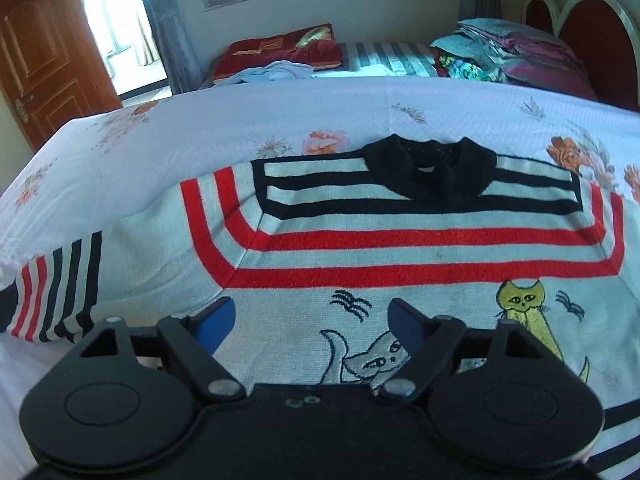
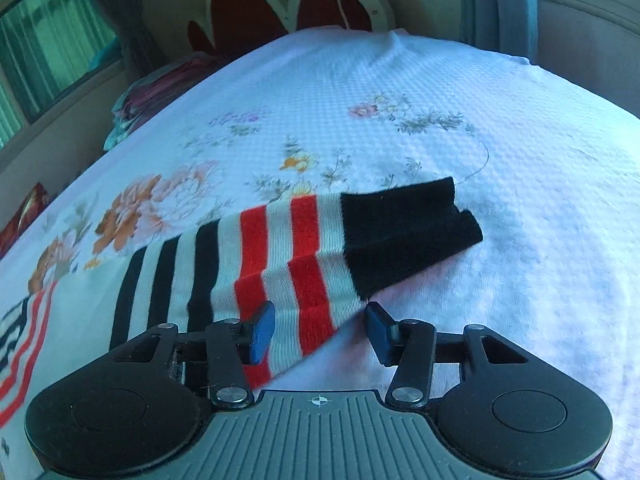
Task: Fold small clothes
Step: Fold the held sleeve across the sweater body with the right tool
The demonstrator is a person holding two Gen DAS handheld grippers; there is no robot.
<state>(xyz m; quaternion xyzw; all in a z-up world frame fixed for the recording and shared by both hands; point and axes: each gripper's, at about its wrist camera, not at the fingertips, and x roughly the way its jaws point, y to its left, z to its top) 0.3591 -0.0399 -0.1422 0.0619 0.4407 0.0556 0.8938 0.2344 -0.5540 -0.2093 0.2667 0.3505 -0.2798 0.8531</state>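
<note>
The left gripper point(image 1: 310, 326) points forward and slightly down, its blue-padded fingers point(image 1: 216, 322) spread wide with nothing between them. The right gripper point(image 2: 320, 330) is angled the same way, fingers point(image 2: 262, 330) parted and gripping nothing.

A bed point(image 1: 240, 120) in a white floral cover carries a striped sweater point(image 1: 400, 248) spread flat, its collar toward twelve o'clock, sleeves at three and nine.

Striped cat sweater point(image 1: 400, 248) flat, sleeves outspread
</note>
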